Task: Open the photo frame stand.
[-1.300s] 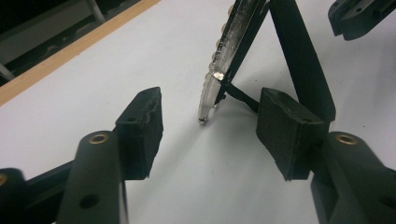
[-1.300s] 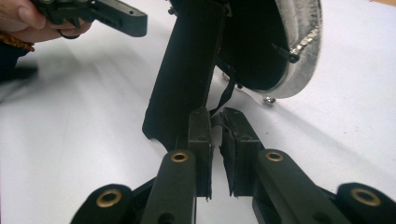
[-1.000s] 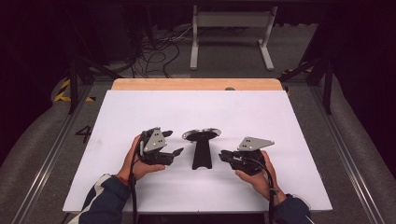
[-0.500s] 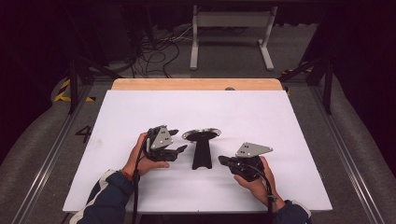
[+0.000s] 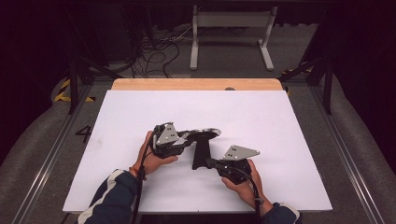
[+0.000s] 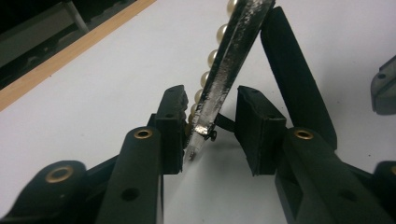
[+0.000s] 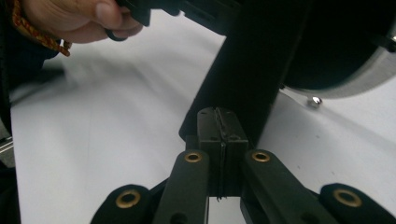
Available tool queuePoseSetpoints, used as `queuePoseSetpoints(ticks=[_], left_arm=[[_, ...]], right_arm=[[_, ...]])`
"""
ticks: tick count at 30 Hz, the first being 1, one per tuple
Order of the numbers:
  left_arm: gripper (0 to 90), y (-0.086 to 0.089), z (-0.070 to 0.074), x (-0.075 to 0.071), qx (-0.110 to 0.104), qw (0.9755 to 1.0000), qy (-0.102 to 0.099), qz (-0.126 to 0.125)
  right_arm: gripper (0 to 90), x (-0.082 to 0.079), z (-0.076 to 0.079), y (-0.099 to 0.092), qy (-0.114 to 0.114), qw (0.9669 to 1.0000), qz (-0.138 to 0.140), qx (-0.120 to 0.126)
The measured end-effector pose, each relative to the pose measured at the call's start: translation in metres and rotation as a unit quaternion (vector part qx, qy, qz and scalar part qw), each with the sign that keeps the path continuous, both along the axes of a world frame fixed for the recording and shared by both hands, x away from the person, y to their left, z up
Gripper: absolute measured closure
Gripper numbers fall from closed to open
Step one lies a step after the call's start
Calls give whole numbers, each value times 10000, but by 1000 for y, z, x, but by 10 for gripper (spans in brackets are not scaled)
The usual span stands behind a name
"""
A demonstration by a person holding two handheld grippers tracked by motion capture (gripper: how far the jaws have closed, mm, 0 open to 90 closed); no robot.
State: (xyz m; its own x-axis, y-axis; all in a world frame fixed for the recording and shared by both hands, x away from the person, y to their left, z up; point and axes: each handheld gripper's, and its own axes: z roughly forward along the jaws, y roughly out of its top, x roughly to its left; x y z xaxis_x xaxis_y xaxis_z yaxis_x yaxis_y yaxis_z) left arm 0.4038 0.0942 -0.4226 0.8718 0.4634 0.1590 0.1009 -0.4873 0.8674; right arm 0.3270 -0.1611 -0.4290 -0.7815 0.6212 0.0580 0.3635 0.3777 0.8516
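— Where is the stand (image 5: 201,151)?

— Mid-table, between both grippers. Its pearl-edged rim (image 6: 229,60) sits between the left gripper's (image 6: 209,133) half-closed jaws, which have just been closing; contact unclear. Right gripper (image 7: 219,128) is closed, empty, at the base.

— Next?

— Probably clamp the rim, steady the base.

You had the black T-shaped stand (image 5: 201,151) lying flat at centre frame, its silvery rimmed disc (image 6: 231,56) upward, pearl beads (image 6: 211,58) alongside.
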Motion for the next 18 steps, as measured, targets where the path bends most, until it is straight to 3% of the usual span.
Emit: queuePoseSetpoints(ticks=[3,9,14,18], left_arm=[[687,2,0,1,-57,10000,28,-9],[699,-1,1,-3,59,10000,-41,47],[713,-3,1,-6,141,9998,-105,89],[718,-3,2,-8,207,9997,-108,101]], right_arm=[[900,0,-2,8,-53,10000,12,14],[900,4,-11,25,1,9999,-135,79],[900,3,-17,40,-112,9996,-204,136],[900,3,-22,51,-162,9993,-340,47]])
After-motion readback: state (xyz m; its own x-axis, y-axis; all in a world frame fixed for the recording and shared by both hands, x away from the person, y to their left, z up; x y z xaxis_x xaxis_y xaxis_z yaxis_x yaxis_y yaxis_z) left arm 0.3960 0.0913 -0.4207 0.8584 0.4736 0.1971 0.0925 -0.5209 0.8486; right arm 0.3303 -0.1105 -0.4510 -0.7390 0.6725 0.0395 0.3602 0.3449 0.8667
